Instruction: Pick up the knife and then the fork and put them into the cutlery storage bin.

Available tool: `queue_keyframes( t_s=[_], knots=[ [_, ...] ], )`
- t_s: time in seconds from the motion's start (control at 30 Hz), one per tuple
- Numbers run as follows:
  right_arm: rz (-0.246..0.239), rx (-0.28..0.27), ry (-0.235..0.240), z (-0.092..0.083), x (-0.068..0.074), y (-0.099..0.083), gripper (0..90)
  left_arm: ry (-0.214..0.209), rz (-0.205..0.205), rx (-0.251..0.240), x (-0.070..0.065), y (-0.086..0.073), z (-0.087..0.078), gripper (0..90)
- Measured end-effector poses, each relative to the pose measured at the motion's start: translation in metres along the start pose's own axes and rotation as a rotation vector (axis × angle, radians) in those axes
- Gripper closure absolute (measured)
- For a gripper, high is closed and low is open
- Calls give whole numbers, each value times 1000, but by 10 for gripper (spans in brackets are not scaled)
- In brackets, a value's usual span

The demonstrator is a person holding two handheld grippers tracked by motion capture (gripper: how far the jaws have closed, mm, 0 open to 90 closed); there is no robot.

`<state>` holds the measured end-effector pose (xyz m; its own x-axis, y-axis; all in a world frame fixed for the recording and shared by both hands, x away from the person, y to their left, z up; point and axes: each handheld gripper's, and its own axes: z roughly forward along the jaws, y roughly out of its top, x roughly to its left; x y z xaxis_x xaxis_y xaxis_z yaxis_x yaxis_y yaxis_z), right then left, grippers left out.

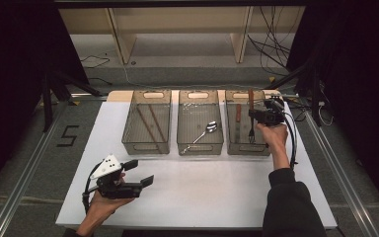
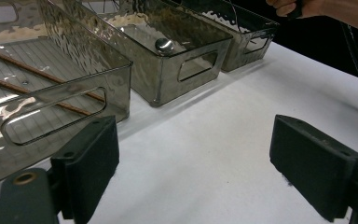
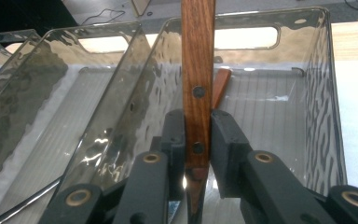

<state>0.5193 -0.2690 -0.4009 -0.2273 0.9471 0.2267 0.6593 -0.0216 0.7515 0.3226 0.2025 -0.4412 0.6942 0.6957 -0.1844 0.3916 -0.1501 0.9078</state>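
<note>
Lab recording bench: white table [image 1: 197, 197] on a dark floor, metal floor rails [image 1: 19, 177], taped numeral "5" [image 1: 68, 135], loose cables [image 1: 271, 49], bare wooden shelving [image 1: 177, 29] behind, black surrounds at both sides

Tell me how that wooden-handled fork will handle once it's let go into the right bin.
The fork looks rigid: riveted wood handle, metal tines. Its flat handle probably won't roll. Let go by the right claw over the bin, it will likely tip and clatter.
</note>
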Motion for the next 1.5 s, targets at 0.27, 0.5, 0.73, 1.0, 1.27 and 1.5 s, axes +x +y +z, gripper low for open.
queue_keyframes(
  t_s=[0.27,0.5,0.73,1.0,1.27,1.5],
  knots=[
    [11,23,-28,3,0,0,647,0,0,2,0,0,0,151],
    [1,28,-9,-4,2,1,519,-1,0,1,0,0,1,151],
    [-56,22,42,-17,12,0,415,0,-2,2,0,0,1,151],
    [-102,-36,136,-40,30,-8,319,1,-1,6,0,0,1,151],
    [-183,-86,227,-65,53,-32,289,-1,-7,8,0,0,1,151],
    [-245,-118,287,-85,70,-54,278,-2,-12,14,0,0,1,151]
  ],
)
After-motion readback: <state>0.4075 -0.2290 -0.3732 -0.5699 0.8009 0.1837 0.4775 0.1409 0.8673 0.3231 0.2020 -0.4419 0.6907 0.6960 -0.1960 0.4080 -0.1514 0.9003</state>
